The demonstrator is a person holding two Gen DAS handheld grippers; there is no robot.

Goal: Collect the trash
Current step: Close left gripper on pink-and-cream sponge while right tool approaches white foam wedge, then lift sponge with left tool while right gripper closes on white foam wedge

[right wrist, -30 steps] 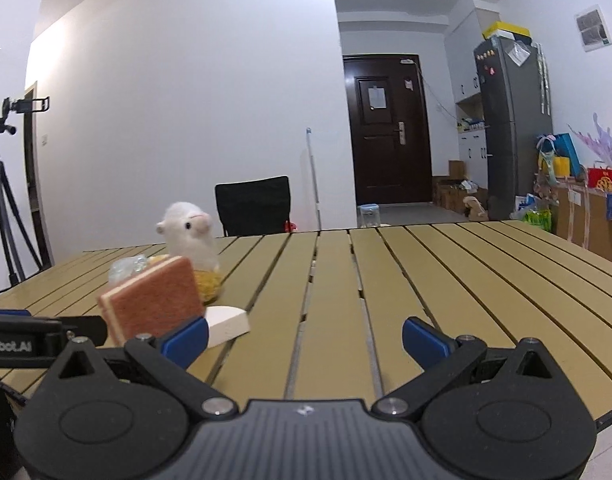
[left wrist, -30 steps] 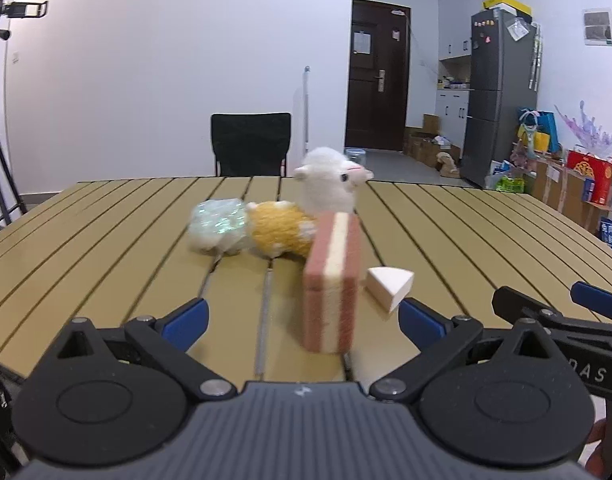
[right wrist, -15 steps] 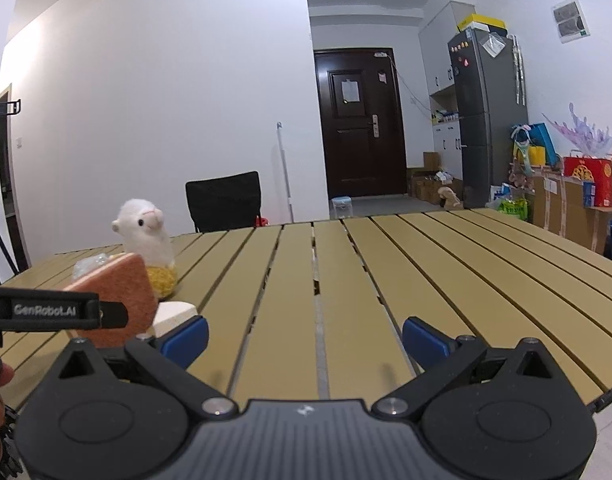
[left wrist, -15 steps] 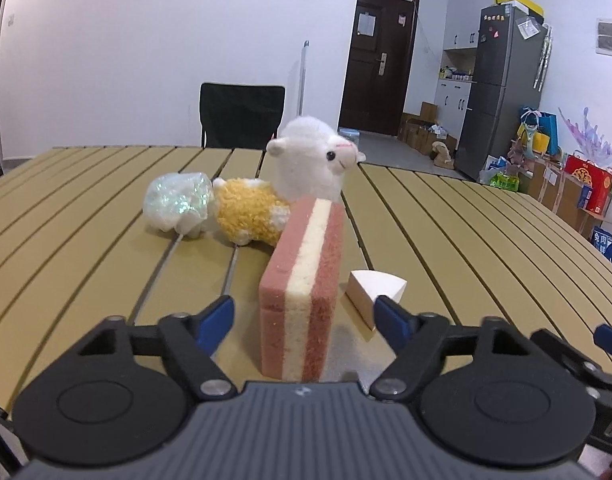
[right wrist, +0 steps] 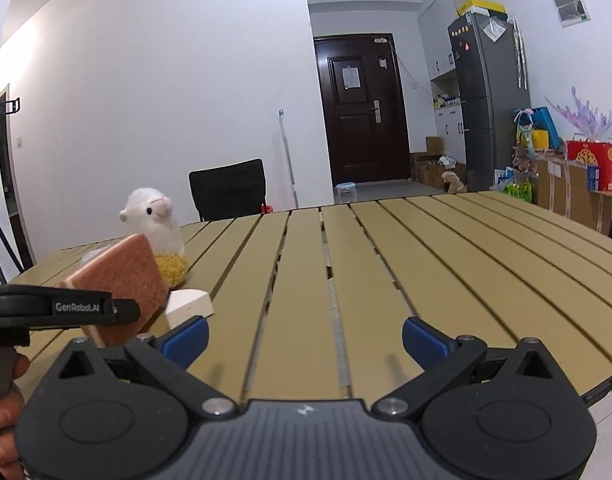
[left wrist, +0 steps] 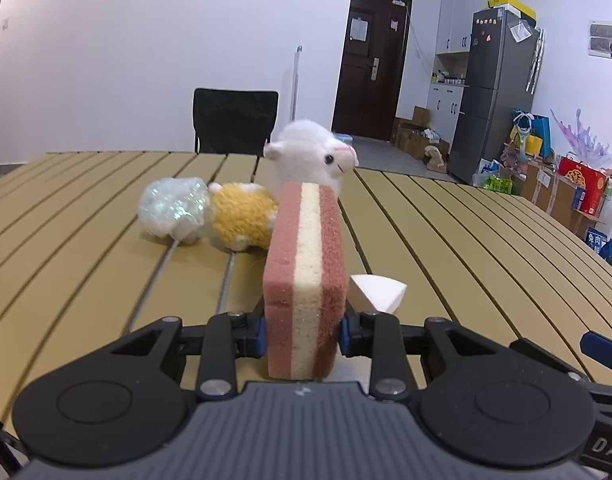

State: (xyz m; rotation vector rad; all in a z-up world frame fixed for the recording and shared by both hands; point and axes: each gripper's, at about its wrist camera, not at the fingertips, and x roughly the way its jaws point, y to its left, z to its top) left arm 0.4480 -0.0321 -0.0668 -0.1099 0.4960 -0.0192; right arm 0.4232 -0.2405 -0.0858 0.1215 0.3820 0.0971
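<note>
Left gripper (left wrist: 302, 332) fingers pinch the upright pink-and-cream sponge (left wrist: 304, 280) near the counter's (left wrist: 445, 232) near edge; right gripper (right wrist: 305, 338) fingers spread, holding nothing

The left gripper (left wrist: 302, 336) was clamped on an upright pink-and-cream layered sponge block (left wrist: 304, 280), its blue pads pressing both pink faces. Just right of the sponge lay a white wedge-shaped foam piece (left wrist: 379, 294) on the slatted tan table (left wrist: 465, 240). Behind it rested a white-and-yellow plush alpaca (left wrist: 282, 188), touching a crumpled clear plastic wad (left wrist: 174, 212).
</note>
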